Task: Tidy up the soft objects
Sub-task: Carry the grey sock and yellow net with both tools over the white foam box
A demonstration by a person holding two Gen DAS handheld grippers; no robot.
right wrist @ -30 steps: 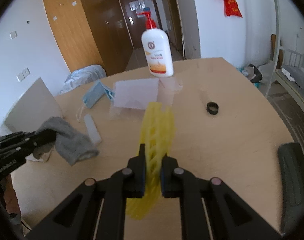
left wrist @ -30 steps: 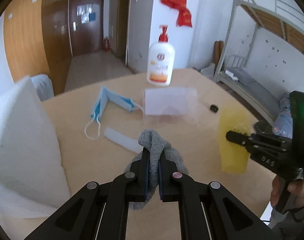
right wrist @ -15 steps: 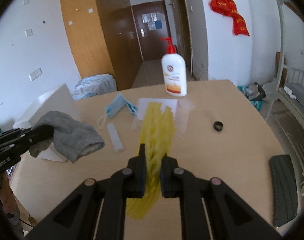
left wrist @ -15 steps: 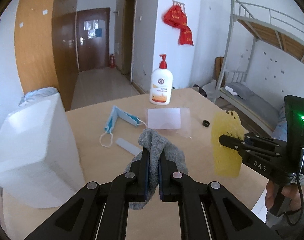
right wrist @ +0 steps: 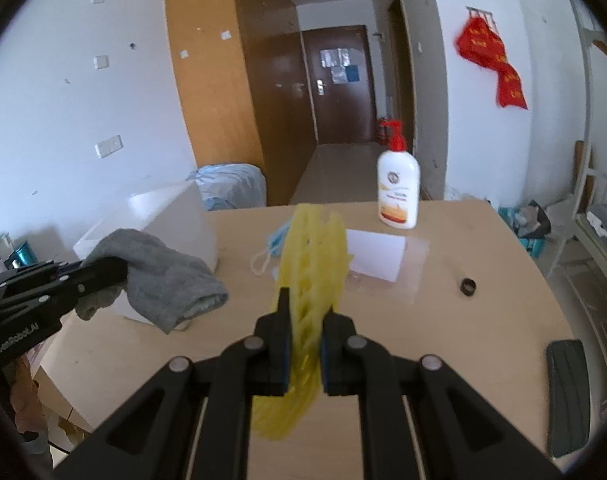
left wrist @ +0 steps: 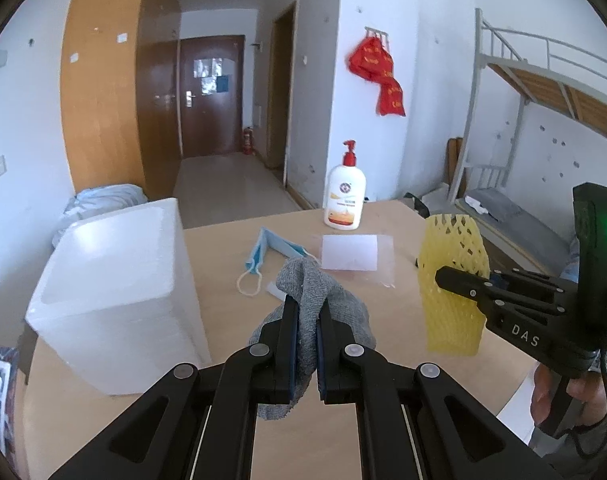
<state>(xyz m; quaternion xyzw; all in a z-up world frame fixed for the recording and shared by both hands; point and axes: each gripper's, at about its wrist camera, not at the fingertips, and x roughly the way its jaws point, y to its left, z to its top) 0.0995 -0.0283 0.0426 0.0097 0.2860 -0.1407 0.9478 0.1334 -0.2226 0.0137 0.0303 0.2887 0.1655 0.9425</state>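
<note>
My left gripper (left wrist: 306, 312) is shut on a grey sock (left wrist: 323, 292), held above the wooden table (left wrist: 231, 248); the sock also shows in the right wrist view (right wrist: 171, 276). My right gripper (right wrist: 305, 308) is shut on a yellow foam net sleeve (right wrist: 311, 256), held upright above the table; it also shows in the left wrist view (left wrist: 451, 256). A white foam box (left wrist: 115, 280) stands open-topped at the table's left. A blue face mask (left wrist: 263, 252) lies on the table beyond the sock.
A white pump bottle (left wrist: 344, 200) stands at the table's far edge. A clear sheet with white paper (left wrist: 349, 258) lies before it. A small black ring (right wrist: 467, 287) lies to the right. A dark pad (right wrist: 565, 392) sits at the right edge.
Both grippers have risen and pulled back from the table, carrying the sock and the yellow net higher. The foam box's open top has come into view.
</note>
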